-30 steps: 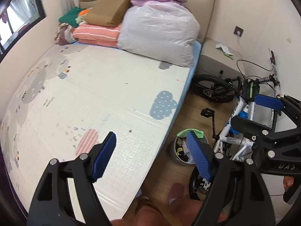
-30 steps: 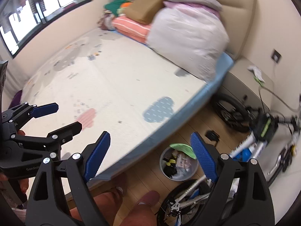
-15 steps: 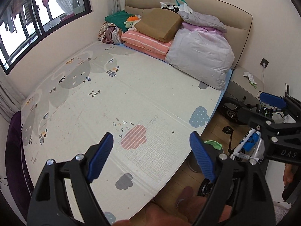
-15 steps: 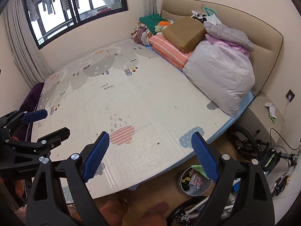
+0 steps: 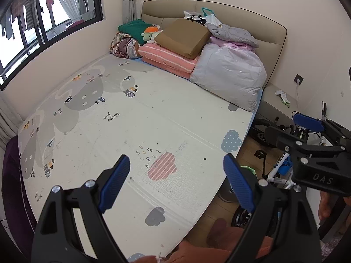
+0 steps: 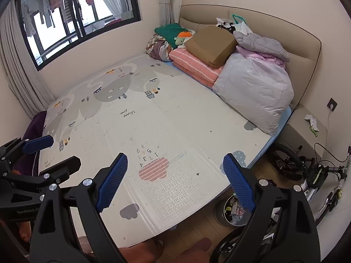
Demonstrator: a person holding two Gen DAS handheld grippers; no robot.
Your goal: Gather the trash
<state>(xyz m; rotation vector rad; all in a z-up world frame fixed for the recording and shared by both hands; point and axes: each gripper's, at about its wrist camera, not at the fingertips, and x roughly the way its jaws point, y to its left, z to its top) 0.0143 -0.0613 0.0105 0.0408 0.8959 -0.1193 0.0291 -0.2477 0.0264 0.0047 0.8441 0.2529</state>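
Left wrist view: your left gripper [image 5: 175, 184] occupies the lower centre, jaws wide, holding nothing, above a bed [image 5: 136, 118] covered by a printed play mat. Piled bedding [image 5: 228, 74] sits at upper centre by the headboard; window [image 5: 50, 24] upper left. Your right gripper [image 5: 307, 129] shows at right edge, jaws apart.

Right wrist view: same bed and mat; your right gripper's jaws wide, empty. Trash bin [image 6: 232, 210], filled with litter, stands on the wooden floor at lower right, beside a bicycle [image 6: 307, 175]. Nightstand [image 6: 307, 127] at right carries paper scraps [image 6: 312, 122].
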